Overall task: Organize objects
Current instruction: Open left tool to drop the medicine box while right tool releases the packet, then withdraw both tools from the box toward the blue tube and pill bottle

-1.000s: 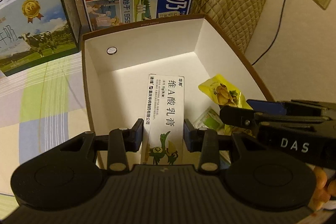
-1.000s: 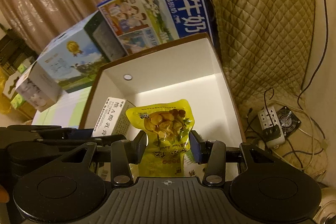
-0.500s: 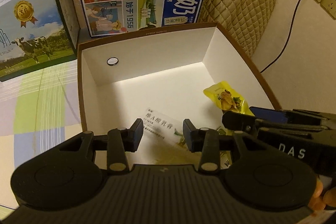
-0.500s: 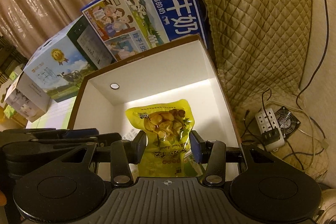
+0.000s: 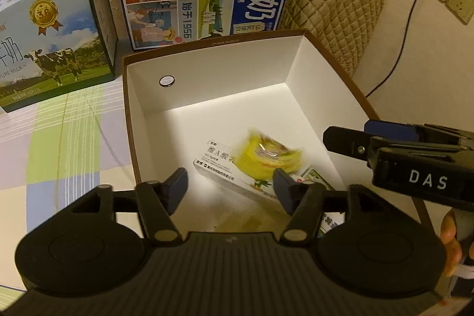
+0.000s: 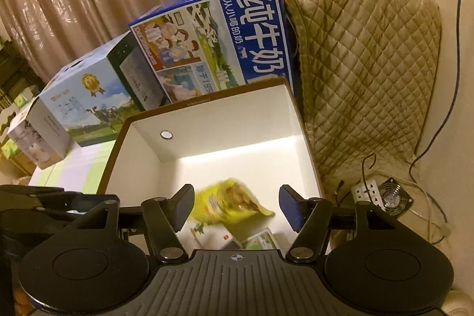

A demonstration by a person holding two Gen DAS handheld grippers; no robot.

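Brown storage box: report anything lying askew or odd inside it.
In the brown box, the yellow snack pouch is motion-blurred and lies crookedly across the white medicine carton, itself skewed to the walls. Both grippers' jaws have just opened, empty.

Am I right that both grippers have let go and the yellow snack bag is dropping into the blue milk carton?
Not quite. The yellow snack bag is dropping into the open white-lined box, not the blue milk carton behind it; the right wrist view shows this. Both the left gripper and right gripper have just been opening, nothing pinched.
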